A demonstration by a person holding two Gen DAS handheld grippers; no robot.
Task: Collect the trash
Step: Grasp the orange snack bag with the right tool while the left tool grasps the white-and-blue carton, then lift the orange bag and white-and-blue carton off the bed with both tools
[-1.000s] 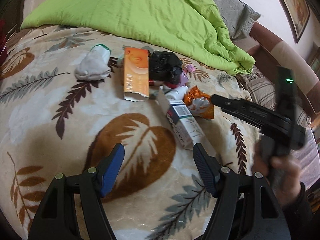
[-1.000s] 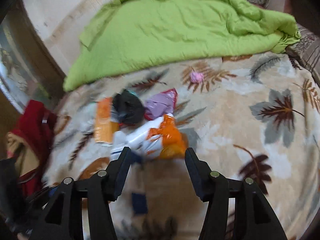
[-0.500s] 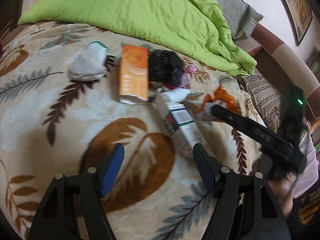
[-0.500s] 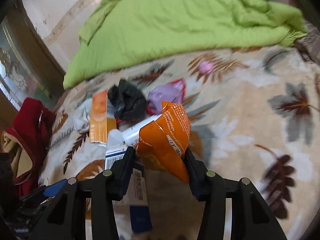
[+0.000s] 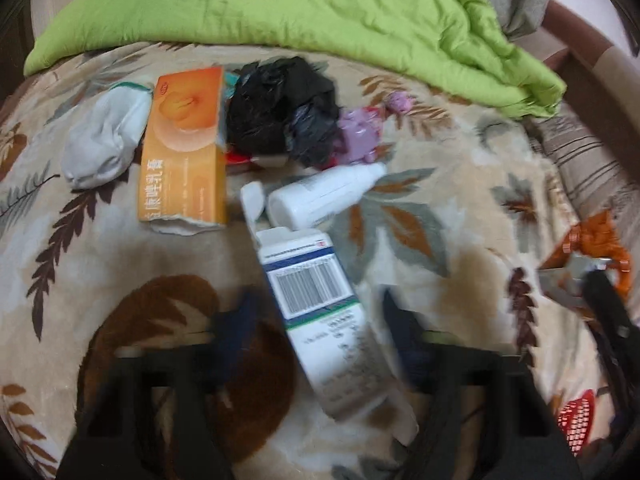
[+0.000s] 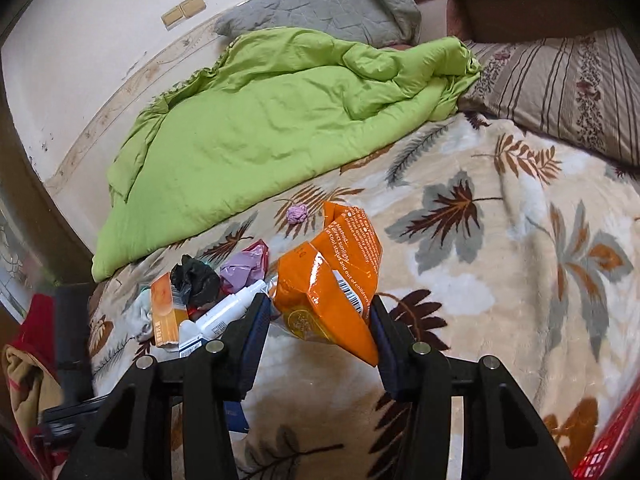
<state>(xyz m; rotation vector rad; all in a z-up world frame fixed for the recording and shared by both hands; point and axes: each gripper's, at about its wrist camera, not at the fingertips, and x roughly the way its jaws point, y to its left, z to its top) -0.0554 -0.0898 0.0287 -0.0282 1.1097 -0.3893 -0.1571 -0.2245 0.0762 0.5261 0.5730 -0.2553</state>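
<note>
Early in the job, by my read. My right gripper (image 6: 318, 330) pinches the orange snack bag (image 6: 330, 280) between its pads, lifted clear of the bed blanket (image 6: 520, 264); that's the only piece off the bed. No bin clearly in view, though a red mesh basket (image 6: 612, 448) edge shows at lower right of the right wrist view and likely takes the trash. Can't confirm, nothing seen in it.

My left gripper (image 5: 316, 332) is over the white-and-blue carton (image 5: 320, 312), jaws closing with the carton between them. The view is blurred, so I can't tell whether the pads press it yet. I count it as not yet grabbed.

Still lying on the bed, all in one loose pile:
- orange box (image 5: 184, 148), just beside the grey-white cloth bundle (image 5: 104, 136)
- crumpled black bag (image 5: 280, 108), touching the purple wrapper (image 5: 360, 136)
- white bottle (image 5: 324, 194), just past the carton's open flap
- small purple wad (image 5: 398, 102), a bit apart, near the green quilt (image 5: 280, 4)
- something red under the black bag, mostly hidden

So one item in hand, one being taken, roughly five or six left. Whether the cloth bundle is trash I can't say.
</note>
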